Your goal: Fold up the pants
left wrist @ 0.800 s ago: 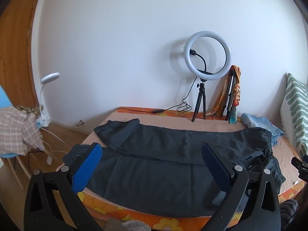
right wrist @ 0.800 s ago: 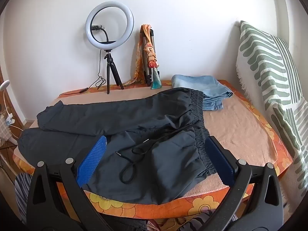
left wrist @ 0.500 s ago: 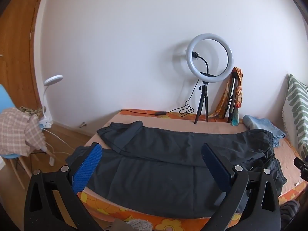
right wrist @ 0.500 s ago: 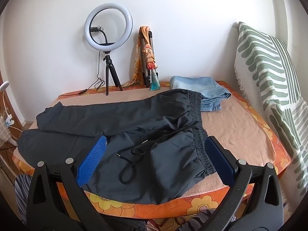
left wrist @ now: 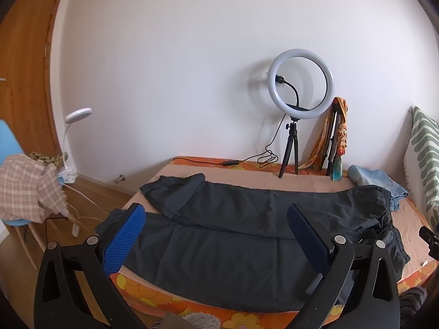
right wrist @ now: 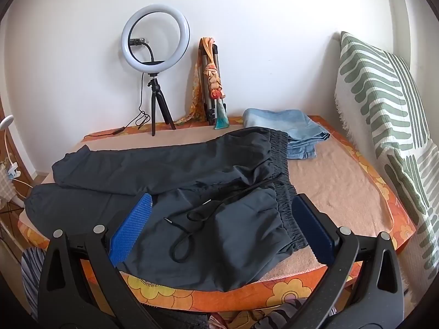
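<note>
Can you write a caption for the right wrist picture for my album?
Open right gripper hovers over dark pants spread on the bed, ready for folding.

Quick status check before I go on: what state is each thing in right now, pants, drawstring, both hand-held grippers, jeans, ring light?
Dark pants: spread flat on the bed, unfolded, legs side by side.
Drawstring: untied, loose on the fabric.
Left hand-held gripper: open, holding nothing.
Right hand-held gripper: open, holding nothing.
Jeans: folded, beside the waistband.
Ring light: upright on its tripod, lit.
</note>
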Demonstrator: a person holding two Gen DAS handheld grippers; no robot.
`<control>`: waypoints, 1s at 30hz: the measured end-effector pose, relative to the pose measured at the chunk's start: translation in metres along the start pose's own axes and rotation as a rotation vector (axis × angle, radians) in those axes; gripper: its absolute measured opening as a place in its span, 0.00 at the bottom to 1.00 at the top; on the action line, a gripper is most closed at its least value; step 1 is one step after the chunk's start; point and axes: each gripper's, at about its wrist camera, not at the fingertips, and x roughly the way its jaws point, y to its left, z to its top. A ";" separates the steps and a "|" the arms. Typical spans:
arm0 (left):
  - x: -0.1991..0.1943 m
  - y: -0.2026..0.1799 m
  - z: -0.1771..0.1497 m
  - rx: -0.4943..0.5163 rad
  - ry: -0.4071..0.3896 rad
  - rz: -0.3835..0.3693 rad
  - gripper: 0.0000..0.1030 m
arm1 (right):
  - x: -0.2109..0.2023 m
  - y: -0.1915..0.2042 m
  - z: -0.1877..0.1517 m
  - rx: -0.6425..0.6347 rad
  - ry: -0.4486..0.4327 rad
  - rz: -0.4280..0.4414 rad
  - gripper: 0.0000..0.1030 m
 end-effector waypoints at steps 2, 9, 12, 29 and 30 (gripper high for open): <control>0.000 0.000 0.000 0.001 0.001 0.000 1.00 | -0.003 0.001 0.001 0.002 0.000 0.000 1.00; 0.001 -0.001 0.002 0.006 0.003 -0.003 1.00 | -0.003 0.000 0.002 0.003 -0.001 0.001 1.00; 0.001 -0.002 0.003 0.009 0.002 -0.005 1.00 | -0.004 0.000 0.003 0.004 -0.001 0.002 1.00; 0.003 -0.005 0.004 0.012 0.002 -0.005 1.00 | -0.003 0.001 0.002 0.002 -0.002 0.002 1.00; 0.004 -0.005 0.004 0.012 0.002 -0.005 1.00 | -0.002 0.001 0.001 0.001 -0.003 0.001 1.00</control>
